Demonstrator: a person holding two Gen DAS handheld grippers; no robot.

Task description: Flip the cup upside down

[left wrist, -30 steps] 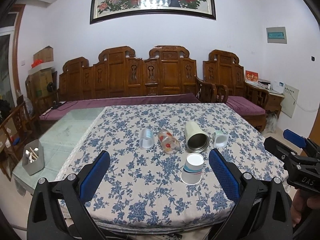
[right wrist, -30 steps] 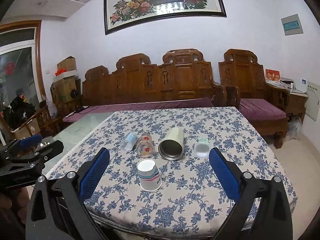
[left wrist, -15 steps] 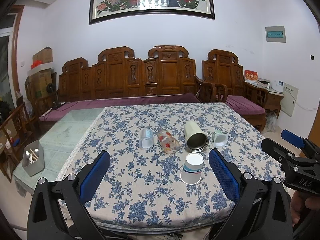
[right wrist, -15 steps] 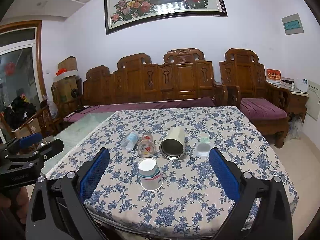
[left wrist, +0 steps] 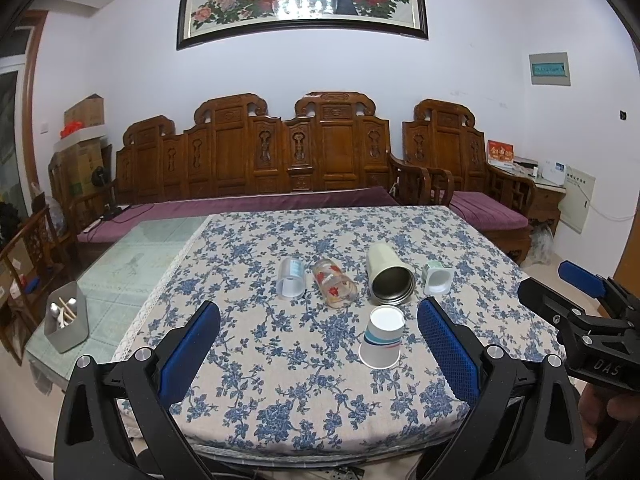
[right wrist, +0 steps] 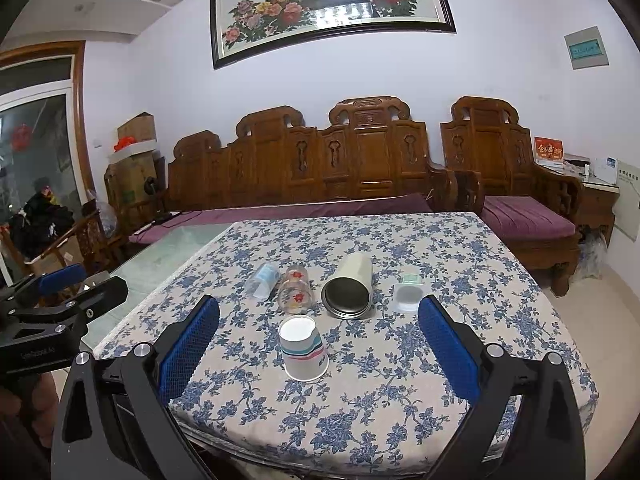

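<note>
A white paper cup with blue and red stripes stands upside down, mouth on the cloth, near the table's front; it also shows in the right wrist view. Behind it a row of cups lies on its side: a clear plastic cup, a glass with red flowers, a cream steel tumbler and a small white cup. My left gripper is open and empty, back from the table's front edge. My right gripper is open and empty too.
The table has a blue floral cloth; its left part is bare glass. A grey holder with utensils stands at the glass's left edge. A carved wooden bench runs behind the table.
Both grippers have drifted back a little from the table. Neither has opened or shut. The cups have not moved.
</note>
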